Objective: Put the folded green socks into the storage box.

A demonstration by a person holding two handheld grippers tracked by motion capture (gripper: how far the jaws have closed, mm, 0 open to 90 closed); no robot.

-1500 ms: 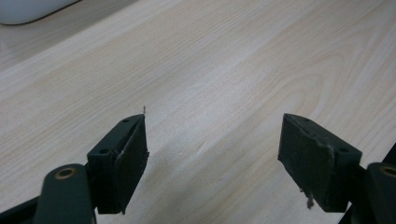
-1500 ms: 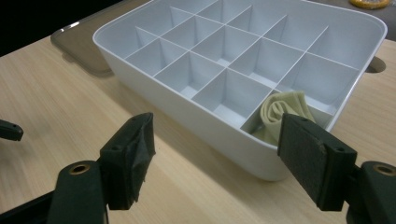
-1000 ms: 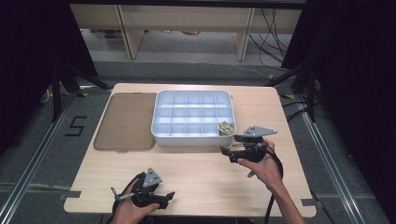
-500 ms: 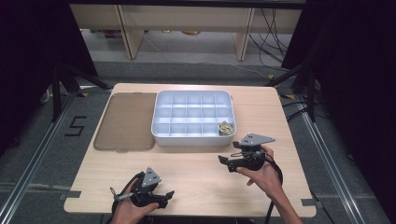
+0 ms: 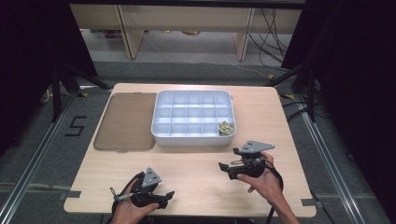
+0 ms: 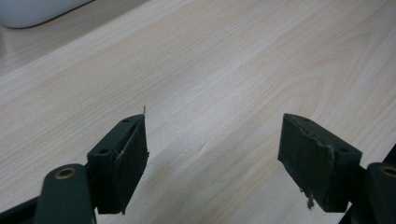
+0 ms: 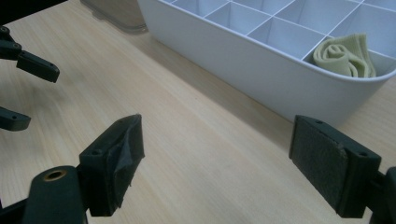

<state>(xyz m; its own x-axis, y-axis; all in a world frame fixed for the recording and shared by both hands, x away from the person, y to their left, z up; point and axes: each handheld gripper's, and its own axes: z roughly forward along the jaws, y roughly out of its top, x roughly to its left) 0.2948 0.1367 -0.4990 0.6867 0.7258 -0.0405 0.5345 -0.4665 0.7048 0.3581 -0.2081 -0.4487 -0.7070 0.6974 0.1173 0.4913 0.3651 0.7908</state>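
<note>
Hovering low over the bare wood at the lower right of the high view, the right gripper (image 5: 223, 167) has its jaws spread wide with nothing between them; they have just been opening, and it has drawn back toward the near edge, away from the tray. The left gripper (image 5: 171, 195) sits at the lower left of that view, jaws likewise apart and empty, above the table (image 5: 196, 170).

The folded cloth (image 5: 226, 128), pale yellow-green and rolled on itself, lies in the near right corner compartment of the white divided tray (image 5: 161, 137); in the right gripper view it shows at the upper right (image 7: 344, 57), inside the tray wall (image 7: 261, 77).

The likely trouble from here is the cloth itself: loosely rolled, it could spring open and lap over a divider into the next cell. A gripper reaching back in could also catch a fold on its rough pad and drag the cloth out, or knock the light tray along the smooth wood.

Left of the tray, touching or just beside it, lies a translucent brown lid (image 5: 126, 121), flat on the table. Nothing stands between either gripper and the tray. Beyond the far edge are shelving legs and loose cables on the floor.
</note>
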